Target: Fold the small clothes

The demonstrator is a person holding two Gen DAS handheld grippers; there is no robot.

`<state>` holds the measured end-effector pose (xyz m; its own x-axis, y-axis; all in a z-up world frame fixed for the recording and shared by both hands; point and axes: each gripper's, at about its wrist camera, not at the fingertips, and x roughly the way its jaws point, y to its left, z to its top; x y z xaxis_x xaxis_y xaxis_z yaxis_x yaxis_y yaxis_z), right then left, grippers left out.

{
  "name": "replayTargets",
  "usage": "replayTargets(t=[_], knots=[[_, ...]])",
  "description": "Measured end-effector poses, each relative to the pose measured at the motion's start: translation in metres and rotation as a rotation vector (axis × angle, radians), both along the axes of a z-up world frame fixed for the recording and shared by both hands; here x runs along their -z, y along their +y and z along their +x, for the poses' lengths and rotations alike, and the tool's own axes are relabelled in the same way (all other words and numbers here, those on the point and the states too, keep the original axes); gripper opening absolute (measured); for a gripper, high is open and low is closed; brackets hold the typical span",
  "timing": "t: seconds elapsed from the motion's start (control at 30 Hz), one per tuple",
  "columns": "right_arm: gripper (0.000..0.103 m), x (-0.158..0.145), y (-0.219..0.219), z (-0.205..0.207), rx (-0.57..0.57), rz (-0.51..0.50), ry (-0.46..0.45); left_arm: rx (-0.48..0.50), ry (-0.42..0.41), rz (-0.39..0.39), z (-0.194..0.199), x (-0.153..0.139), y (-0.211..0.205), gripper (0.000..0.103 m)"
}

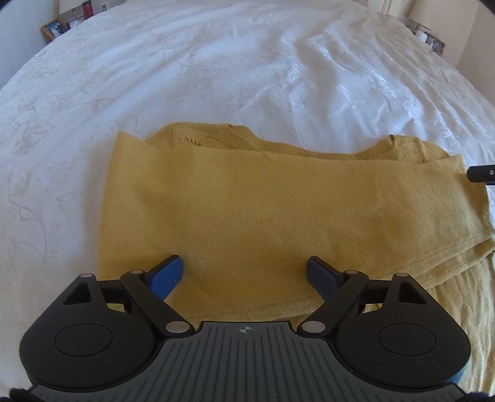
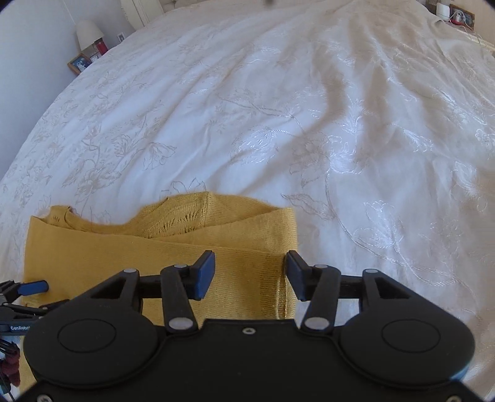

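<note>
A mustard-yellow knitted garment (image 1: 263,210) lies folded flat on the white bedspread (image 1: 216,68). Its upper layer is laid over a lower one, whose neckline edge shows along the far side. My left gripper (image 1: 244,275) hovers over the garment's near-left part, jaws wide apart, nothing pinched between the blue pads. In the right wrist view the same garment (image 2: 154,247) fills the lower left. My right gripper (image 2: 250,273) is open over its right edge, the cloth beneath the fingers and not clamped. A black tip of the right gripper (image 1: 481,174) shows at the left wrist view's right border.
The embroidered bedspread (image 2: 309,108) stretches wide beyond the garment, with wrinkles at the right. A lamp (image 2: 88,32) and a framed photo (image 2: 79,63) stand at the far left by the wall. Small items sit on a stand (image 2: 454,15) at the far right.
</note>
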<state>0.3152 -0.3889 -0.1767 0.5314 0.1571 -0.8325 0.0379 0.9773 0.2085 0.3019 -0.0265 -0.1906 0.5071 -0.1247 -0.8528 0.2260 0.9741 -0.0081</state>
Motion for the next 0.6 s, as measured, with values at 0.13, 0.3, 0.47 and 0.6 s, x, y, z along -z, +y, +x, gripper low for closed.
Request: replayTargets(t=[0.13,0.3,0.47,0.6], knots=[[0.080,0.002,0.012,-0.005,-0.055,-0.041,-0.016,-0.023,-0.036,0.065,0.012,-0.002,0.011,0.088],[0.080,0.016,0.018,-0.004,-0.047,-0.056,0.027,-0.056,-0.008,0.101,0.046,0.011,0.031,0.091],[0.080,0.022,0.013,-0.004,-0.021,-0.051,0.055,-0.144,0.003,0.030,0.070,0.011,0.053,0.094],[0.080,0.023,0.009,-0.008,-0.010,-0.050,0.070,-0.244,-0.014,0.009,0.078,0.008,0.071,0.094]])
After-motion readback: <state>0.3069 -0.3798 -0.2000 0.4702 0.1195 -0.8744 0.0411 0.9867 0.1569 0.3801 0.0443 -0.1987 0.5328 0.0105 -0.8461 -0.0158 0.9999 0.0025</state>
